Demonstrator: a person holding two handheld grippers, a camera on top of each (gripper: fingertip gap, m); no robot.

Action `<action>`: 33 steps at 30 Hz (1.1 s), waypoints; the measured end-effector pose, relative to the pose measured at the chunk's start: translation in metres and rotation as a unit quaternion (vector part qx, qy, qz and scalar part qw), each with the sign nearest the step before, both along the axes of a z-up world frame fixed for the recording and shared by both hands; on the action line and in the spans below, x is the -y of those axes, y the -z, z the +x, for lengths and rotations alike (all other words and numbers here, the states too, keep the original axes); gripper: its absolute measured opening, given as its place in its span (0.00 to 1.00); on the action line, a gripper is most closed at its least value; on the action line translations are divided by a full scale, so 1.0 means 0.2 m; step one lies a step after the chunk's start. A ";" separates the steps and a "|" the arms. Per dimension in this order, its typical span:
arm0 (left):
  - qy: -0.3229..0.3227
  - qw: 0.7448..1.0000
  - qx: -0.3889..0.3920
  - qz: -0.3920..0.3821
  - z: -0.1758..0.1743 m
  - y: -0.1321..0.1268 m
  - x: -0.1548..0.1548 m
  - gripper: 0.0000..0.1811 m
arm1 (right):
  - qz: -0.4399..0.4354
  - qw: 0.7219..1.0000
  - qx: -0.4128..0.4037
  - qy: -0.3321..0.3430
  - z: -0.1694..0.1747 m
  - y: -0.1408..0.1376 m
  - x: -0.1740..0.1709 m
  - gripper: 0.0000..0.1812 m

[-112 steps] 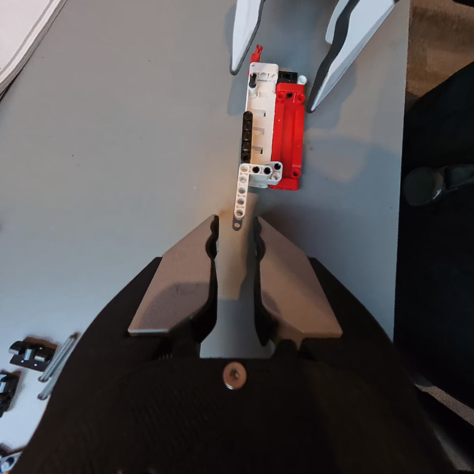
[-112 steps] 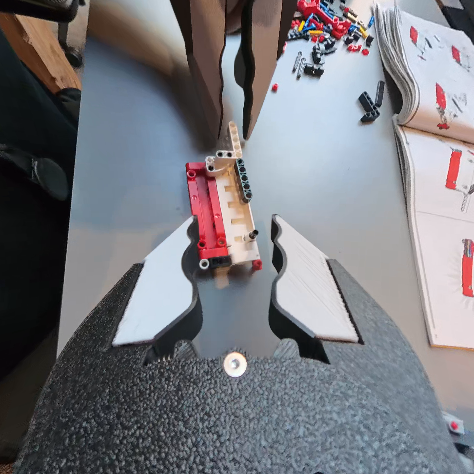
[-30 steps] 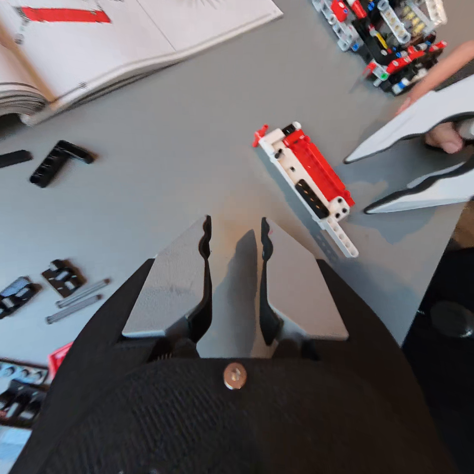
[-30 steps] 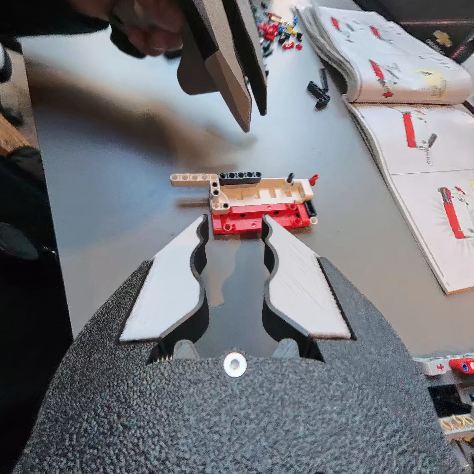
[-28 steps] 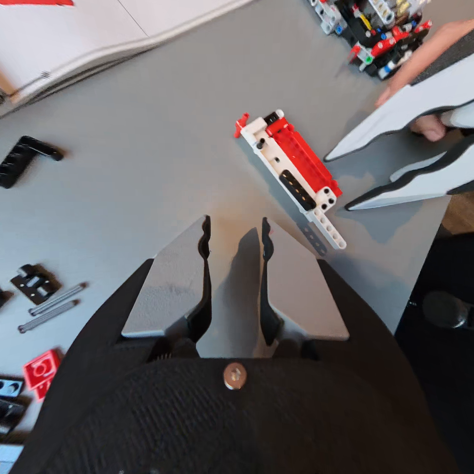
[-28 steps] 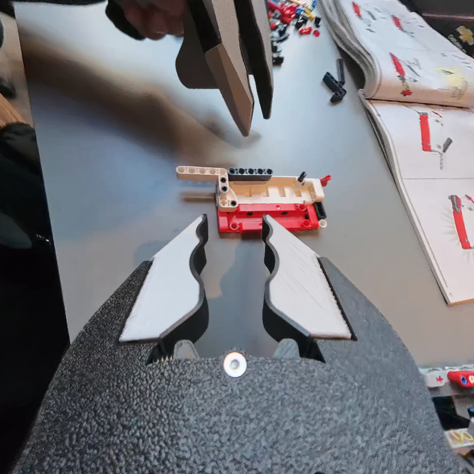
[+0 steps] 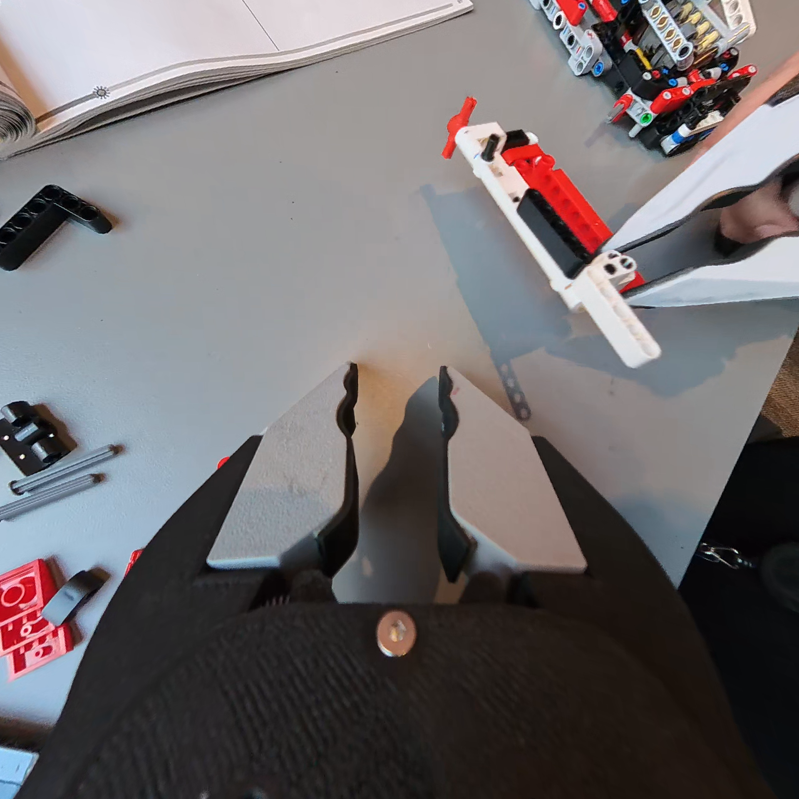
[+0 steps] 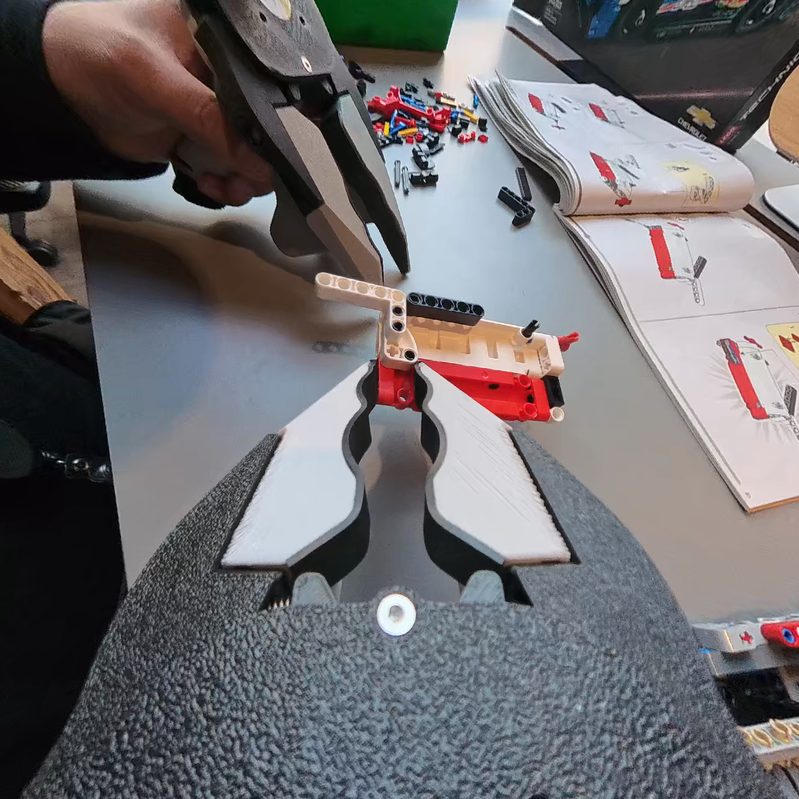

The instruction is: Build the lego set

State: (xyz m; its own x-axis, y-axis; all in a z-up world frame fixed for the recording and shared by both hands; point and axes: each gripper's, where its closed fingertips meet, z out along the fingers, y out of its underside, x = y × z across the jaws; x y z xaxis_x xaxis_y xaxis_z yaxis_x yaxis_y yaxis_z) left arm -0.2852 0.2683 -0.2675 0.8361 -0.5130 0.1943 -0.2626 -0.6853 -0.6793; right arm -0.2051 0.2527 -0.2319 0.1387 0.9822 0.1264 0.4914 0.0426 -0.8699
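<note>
The red and white lego assembly [image 8: 467, 346], with a black beam and a white L-beam on top, is lifted and tilted above the grey table [image 8: 216, 389]. My right gripper [image 8: 395, 380] is shut on its red end. In the left wrist view the assembly [image 7: 540, 207] hangs at the upper right, with its shadow on the table [image 7: 259, 281] and the right gripper [image 7: 622, 268] clamped on its near end. My left gripper [image 7: 397, 372] is open and empty, low over the table to the assembly's left. It also shows in the right wrist view [image 8: 389, 268], just behind the white L-beam.
An open instruction book [image 8: 648, 259] lies on the right, also seen in the left wrist view [image 7: 173, 52]. A pile of loose parts [image 8: 423, 116] and a black L-beam [image 8: 516, 203] lie beyond. A larger built model [image 7: 648, 56], grey axles [image 7: 56, 475] and red tiles [image 7: 26, 605] are nearby. One gripper's finger ends stand about 10 cm off the other's.
My right gripper has shut on the red end of the assembly and lifted it off the table. My left gripper stays open and empty.
</note>
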 end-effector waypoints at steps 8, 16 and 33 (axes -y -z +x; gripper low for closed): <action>-0.004 1.000 0.005 0.000 -0.01 0.00 0.00 0.19 | 0.022 0.995 0.097 0.003 0.02 0.15 0.00 0.09; -0.011 1.000 0.009 0.003 -0.03 0.00 0.00 0.19 | -0.006 0.997 0.071 -0.009 -0.05 0.11 0.04 0.13; -0.055 0.997 0.019 0.042 -0.12 -0.06 -0.09 0.21 | 0.002 0.998 -0.031 0.056 0.10 -0.05 -0.04 0.14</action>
